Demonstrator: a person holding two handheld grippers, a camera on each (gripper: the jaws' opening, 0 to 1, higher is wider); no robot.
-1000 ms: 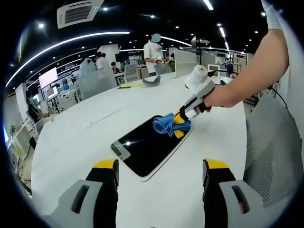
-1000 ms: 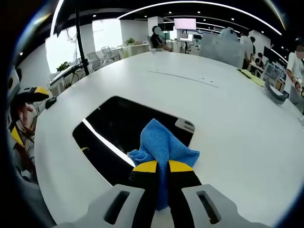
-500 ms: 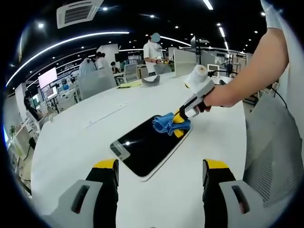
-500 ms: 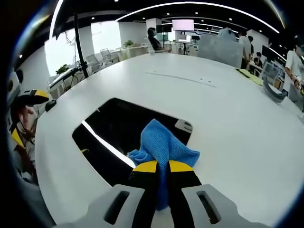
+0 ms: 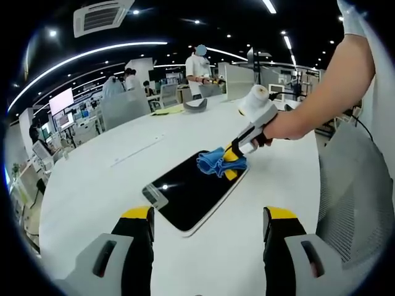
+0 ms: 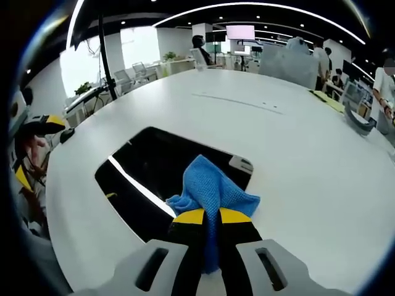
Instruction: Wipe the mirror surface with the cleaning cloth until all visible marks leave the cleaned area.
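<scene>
White tabletop [image 5: 92, 185], wiping underway: right tongs [image 6: 205, 217] clamp blue cloth [image 6: 213, 190] on mirror [image 5: 188, 191]'s near end, far end unwiped; left tongs [image 5: 207, 219] hang wide, idle.

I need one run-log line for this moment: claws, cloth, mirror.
right claw: shut on cloth | cloth: on mirror end | left claw: open, holds nothing | mirror: flat on table

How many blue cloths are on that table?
1. The blue cloth lies on the mirror, pinched in the right gripper. None other shows, though some could lie out of view.
</scene>
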